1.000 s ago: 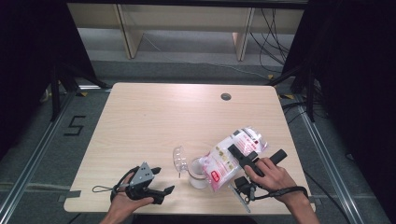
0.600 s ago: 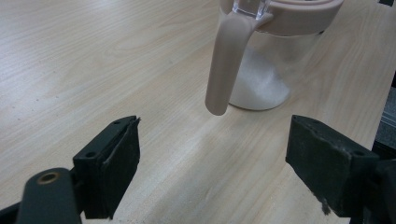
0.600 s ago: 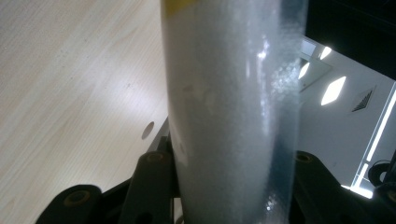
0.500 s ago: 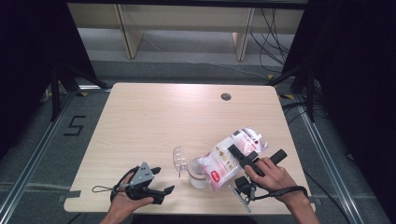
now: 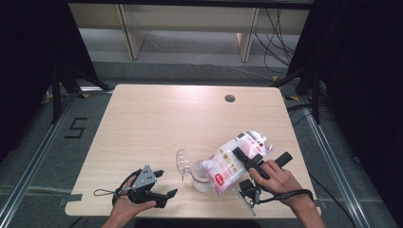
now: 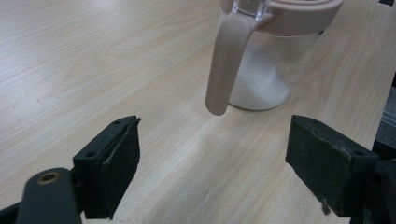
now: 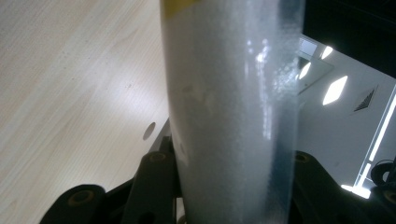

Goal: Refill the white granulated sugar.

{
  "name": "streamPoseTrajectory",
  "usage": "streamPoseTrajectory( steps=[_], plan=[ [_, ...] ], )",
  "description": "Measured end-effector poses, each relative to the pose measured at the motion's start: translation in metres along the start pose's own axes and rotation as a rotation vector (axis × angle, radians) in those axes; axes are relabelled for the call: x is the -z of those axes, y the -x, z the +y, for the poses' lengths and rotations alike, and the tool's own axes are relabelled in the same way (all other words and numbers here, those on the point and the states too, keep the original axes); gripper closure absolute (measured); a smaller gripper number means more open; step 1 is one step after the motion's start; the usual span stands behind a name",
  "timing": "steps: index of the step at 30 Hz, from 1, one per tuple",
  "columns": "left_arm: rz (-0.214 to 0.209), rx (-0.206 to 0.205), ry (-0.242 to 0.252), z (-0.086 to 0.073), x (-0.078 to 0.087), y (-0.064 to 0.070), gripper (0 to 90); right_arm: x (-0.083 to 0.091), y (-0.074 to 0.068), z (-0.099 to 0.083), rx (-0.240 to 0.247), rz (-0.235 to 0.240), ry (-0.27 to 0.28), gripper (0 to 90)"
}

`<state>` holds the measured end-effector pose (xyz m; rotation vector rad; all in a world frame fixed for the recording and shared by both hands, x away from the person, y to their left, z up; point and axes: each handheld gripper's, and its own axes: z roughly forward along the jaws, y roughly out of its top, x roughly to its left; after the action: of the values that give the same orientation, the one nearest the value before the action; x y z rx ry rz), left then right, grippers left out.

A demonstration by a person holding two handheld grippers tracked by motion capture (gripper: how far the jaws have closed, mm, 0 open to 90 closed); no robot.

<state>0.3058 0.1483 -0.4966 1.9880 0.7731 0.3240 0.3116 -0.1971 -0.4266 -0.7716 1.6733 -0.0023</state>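
The bag (image 5: 235, 161) of white granules lay tilted in my right tool (image 5: 244, 159), its lower end resting over the mouth of the clear jar (image 5: 202, 175) near the front edge of the table (image 5: 166, 118). That tool was clamped on the bag's middle, and in the right gripper view the plastic (image 7: 233, 107) stood pressed between the two black jaws, with the grains visible through it. The bag carried red printing on its face, too small for me to read. The jar stood upright with some white powder settled at its bottom (image 6: 259, 84). Its pink rim and long pink handle (image 6: 226, 65) faced my left tool, and its clear lid (image 5: 182, 161) stood hinged open on the left side. My left tool (image 5: 159, 183) rested on the table at the front left, near the jar but not touching it. Its jaws were spread wide apart with nothing between them, pointed at the handle. A small dark round hole (image 5: 230, 98) sat far back on the table.
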Motion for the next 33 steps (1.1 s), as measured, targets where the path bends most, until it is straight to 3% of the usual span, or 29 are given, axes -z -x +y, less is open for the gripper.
streamPoseTrajectory(
  steps=[33],
  plan=[
    [-0.002, 0.005, 0.0, -0.0002, 0.0, 0.0001, 17.2, -0.001, 0.0001, -0.0003, 0.0, 0.001, 0.006, 71.6]
  ],
)
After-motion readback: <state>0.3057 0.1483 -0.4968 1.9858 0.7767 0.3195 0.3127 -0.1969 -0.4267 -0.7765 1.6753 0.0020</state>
